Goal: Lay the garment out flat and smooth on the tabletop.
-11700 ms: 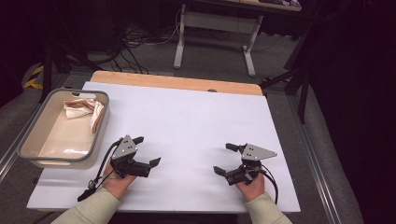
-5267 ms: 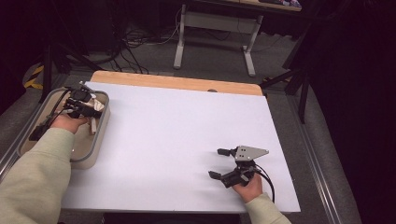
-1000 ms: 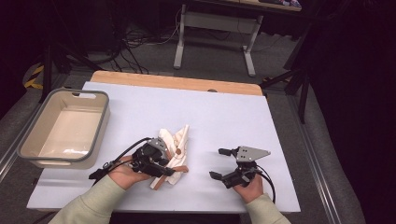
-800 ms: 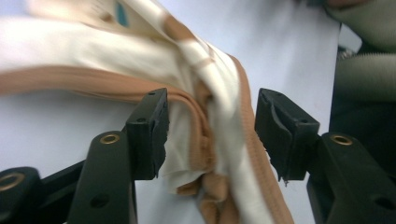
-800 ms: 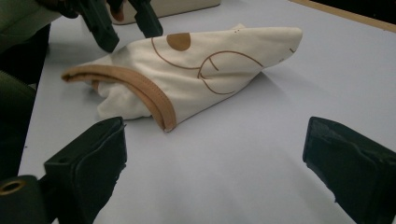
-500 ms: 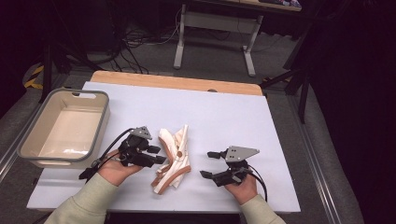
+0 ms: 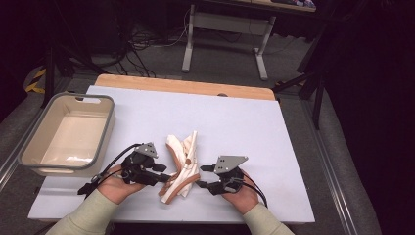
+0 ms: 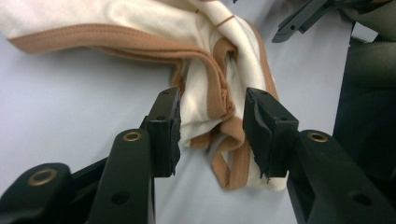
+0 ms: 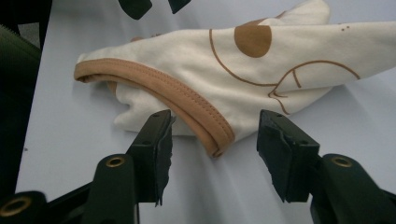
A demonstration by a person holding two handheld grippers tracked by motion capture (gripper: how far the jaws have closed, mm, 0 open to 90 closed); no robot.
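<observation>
White tabletop (image 7: pixel 244 112) fills the scene, with a grey-rimmed bin (image 7: pixel 105 128) at its 9 o'clock edge and a crumpled cream garment (image 7: pixel 182 164) with tan-brown trim and a brown printed pattern lying near the 6 o'clock edge. Its long axis runs roughly from 12 to 6 o'clock, the bunched hem end nearest the person. The left gripper (image 7: pixel 165 177) stands unclenched with a trimmed fold between its jaws, which have just been closing; the right gripper (image 7: pixel 201 176) has also been closing, unclenched, a trimmed edge just beyond its tips.
</observation>
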